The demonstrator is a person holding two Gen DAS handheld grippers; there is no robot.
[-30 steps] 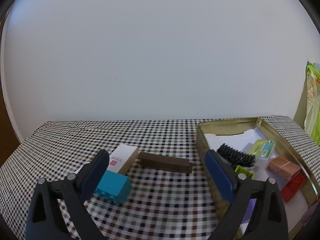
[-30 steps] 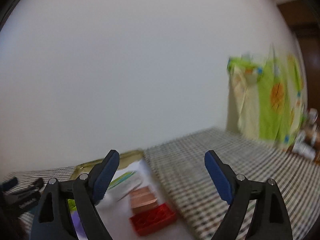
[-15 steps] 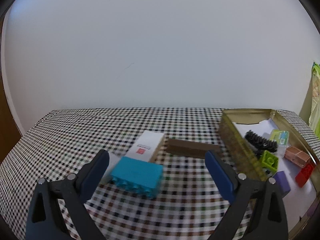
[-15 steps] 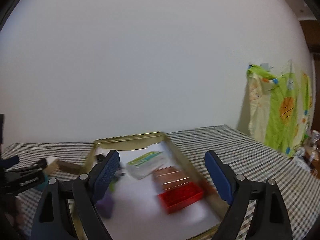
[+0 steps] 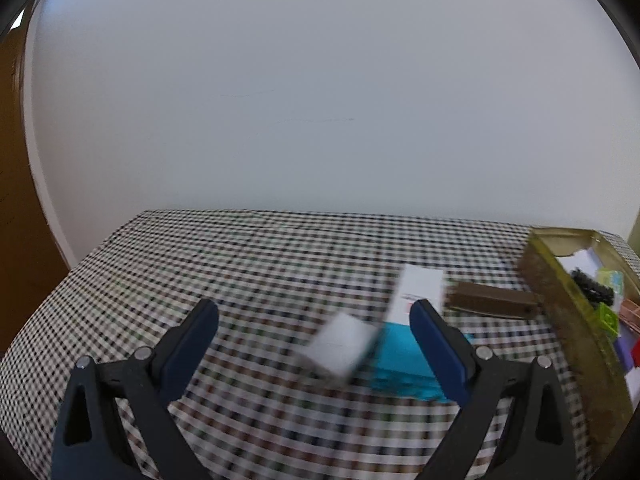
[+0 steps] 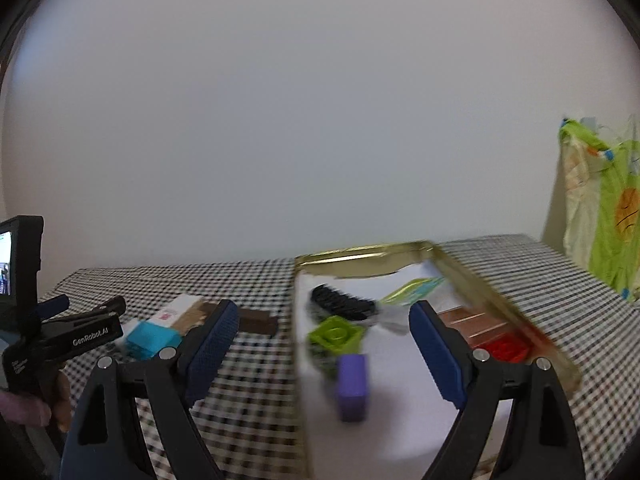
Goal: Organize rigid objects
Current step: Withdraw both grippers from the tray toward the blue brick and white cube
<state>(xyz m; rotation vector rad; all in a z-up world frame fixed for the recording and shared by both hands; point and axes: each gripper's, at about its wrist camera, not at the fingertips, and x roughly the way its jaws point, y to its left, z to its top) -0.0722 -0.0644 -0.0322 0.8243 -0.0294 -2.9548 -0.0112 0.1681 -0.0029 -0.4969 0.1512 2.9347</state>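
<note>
My left gripper stands open above the checkered table, with a small white block lying between and beyond its jaws. A teal brick, a white box and a brown bar lie to the right of it. My right gripper is open and empty over the gold tin tray. In the tray lie a green brick, a purple block, a black comb, a red brick, a copper block and a green-white packet. The left gripper also shows at the left of the right wrist view.
The checkered table ends against a white wall. A brown door or panel stands at the left. A green patterned cloth hangs at the far right. A hand holds the left gripper's handle.
Both views have swung left. The tray slid from the middle to the right edge of the left wrist view. The right wrist view turned from the table's right side onto the tray. Both jaws stayed wide.
</note>
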